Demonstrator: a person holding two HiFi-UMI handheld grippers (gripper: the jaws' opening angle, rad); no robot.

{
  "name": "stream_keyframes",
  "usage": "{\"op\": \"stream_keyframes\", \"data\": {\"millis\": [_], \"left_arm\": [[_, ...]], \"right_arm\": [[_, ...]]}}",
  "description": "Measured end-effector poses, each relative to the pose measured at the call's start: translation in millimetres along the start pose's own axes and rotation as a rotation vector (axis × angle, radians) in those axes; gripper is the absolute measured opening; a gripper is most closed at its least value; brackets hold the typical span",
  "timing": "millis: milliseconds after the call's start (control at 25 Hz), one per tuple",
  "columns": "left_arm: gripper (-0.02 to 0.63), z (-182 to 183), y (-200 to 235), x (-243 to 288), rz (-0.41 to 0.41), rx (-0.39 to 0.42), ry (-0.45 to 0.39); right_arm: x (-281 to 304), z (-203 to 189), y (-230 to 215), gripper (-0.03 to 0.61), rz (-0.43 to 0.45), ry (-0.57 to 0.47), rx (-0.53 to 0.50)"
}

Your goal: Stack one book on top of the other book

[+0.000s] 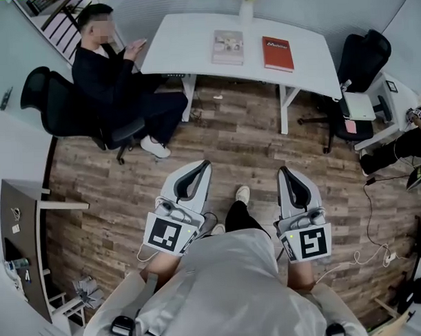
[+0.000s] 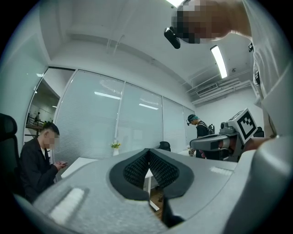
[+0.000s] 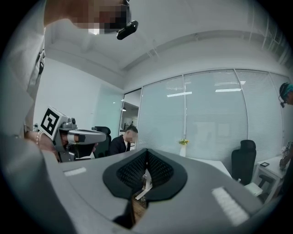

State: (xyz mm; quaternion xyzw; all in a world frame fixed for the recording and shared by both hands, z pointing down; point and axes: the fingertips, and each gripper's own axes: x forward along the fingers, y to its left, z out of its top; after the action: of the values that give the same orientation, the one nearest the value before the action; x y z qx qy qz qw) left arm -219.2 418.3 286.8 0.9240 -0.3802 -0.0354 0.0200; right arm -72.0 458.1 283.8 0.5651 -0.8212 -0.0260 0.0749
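Observation:
Two books lie side by side on the white table [image 1: 193, 58] at the far end of the room: a pale grey book [image 1: 227, 47] on the left and a red book [image 1: 277, 53] on the right. My left gripper [image 1: 201, 165] and right gripper [image 1: 284, 172] are held level over the wooden floor, well short of the table, both shut and holding nothing. In the left gripper view the left gripper [image 2: 148, 153] has its black pads pressed together. The right gripper [image 3: 146, 153] looks the same in its own view. The books do not show in either gripper view.
A person in black [image 1: 114, 71] sits on an office chair at the table's left end. A black chair [image 1: 362, 59] and a small white side table [image 1: 360, 107] stand at the right. A shelf unit [image 1: 23, 236] lines the left wall; cables [image 1: 379, 251] trail on the floor at right.

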Motion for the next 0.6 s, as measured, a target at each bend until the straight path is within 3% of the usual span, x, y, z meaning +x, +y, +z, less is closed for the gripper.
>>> {"op": "stream_keyframes", "data": {"millis": [600], "left_arm": [[0.003, 3.0, 6.0, 155.8, -0.001, 0.006, 0.002]], "right_arm": [[69.2, -7.6, -135.4, 0.005, 0.008, 0.004, 0.012]]}}
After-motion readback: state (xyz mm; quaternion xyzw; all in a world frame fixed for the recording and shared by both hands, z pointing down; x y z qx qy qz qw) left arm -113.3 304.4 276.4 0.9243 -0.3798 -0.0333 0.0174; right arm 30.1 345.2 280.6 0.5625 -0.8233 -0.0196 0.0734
